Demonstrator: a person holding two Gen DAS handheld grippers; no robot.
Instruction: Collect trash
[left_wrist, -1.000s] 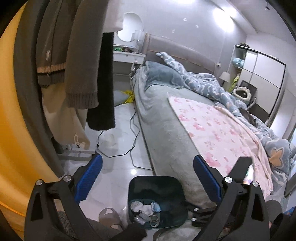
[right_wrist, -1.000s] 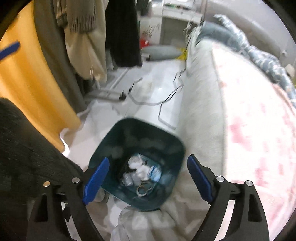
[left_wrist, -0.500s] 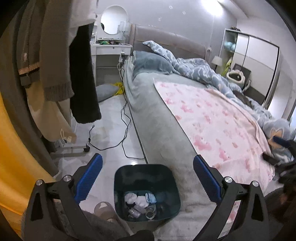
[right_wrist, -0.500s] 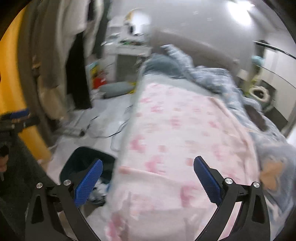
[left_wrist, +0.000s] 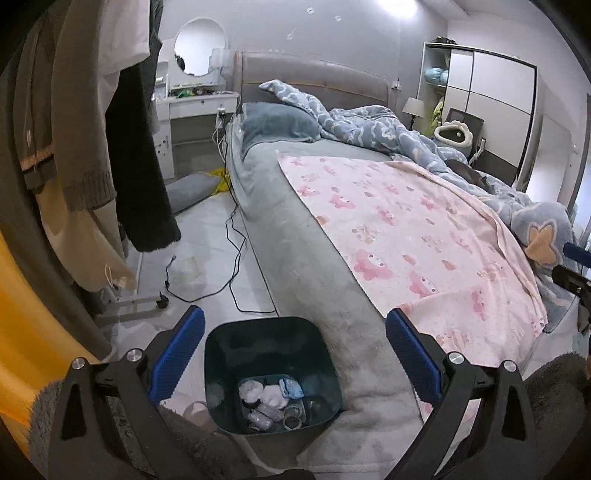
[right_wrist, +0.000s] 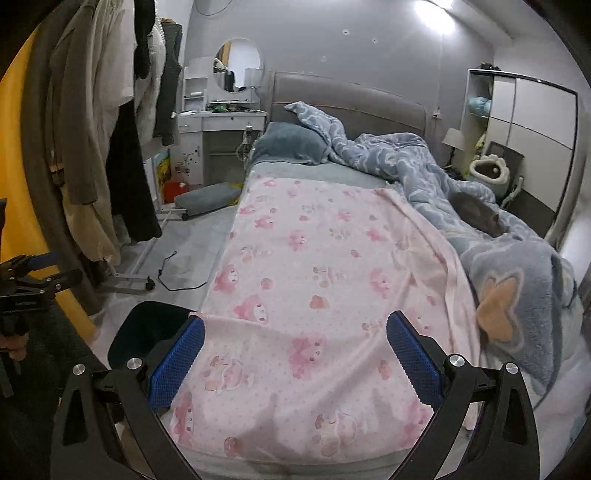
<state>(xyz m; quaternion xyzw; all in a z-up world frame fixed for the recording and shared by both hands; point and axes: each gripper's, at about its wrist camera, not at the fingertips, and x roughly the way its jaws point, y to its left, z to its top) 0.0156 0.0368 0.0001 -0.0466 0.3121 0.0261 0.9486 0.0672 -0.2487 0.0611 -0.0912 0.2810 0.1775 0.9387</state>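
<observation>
A dark teal trash bin (left_wrist: 221, 354) stands on the floor beside the bed's foot. Crumpled tissues, a blue wrapper and small bottles (left_wrist: 271, 400) lie in its bottom. My left gripper (left_wrist: 293, 356) is open and empty, held above the bin. My right gripper (right_wrist: 293, 360) is open and empty over the pink patterned blanket (right_wrist: 317, 266). The bin's rim (right_wrist: 136, 332) shows at the lower left of the right wrist view. The left gripper also shows at that view's left edge (right_wrist: 29, 280).
A grey bed (left_wrist: 295, 236) with a blue quilt (left_wrist: 388, 129) fills the middle. Clothes hang on a rack (left_wrist: 85, 147) at the left. Black cables (left_wrist: 232, 266) and a grey cushion (left_wrist: 188, 188) lie on the floor. A white vanity (right_wrist: 221, 122) stands at the back.
My right gripper has swung up and right, from over the bin to over the pink blanket. My left gripper has risen slightly, the bin staying below it.
</observation>
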